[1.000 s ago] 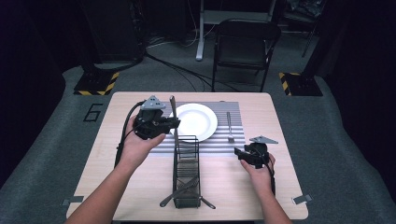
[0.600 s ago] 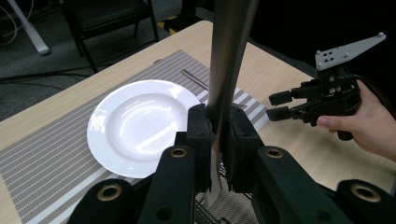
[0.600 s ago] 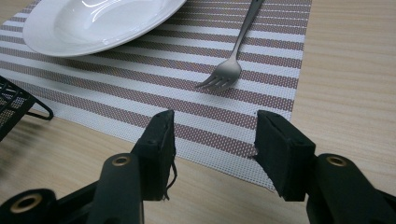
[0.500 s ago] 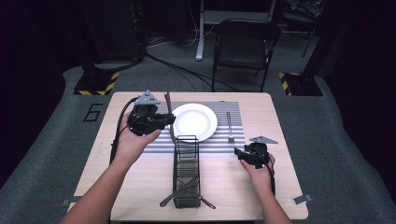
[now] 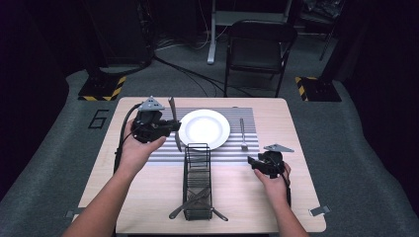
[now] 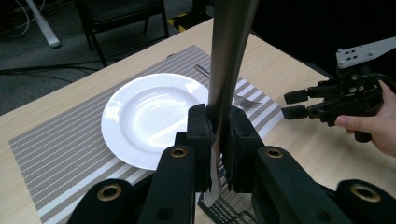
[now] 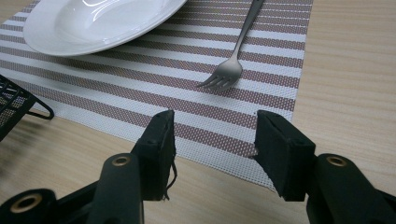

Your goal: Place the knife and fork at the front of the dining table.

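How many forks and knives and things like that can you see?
4, maybe more hidden in the basket: a knife clamped in the left gripper, a fork on the placemat right of the plate, two pieces in the basket.

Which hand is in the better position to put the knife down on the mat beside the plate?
Left. The left gripper is already shut on the knife, above the mat at the plate's left edge. The right gripper is open, holds nothing and sits near the fork on the far side.
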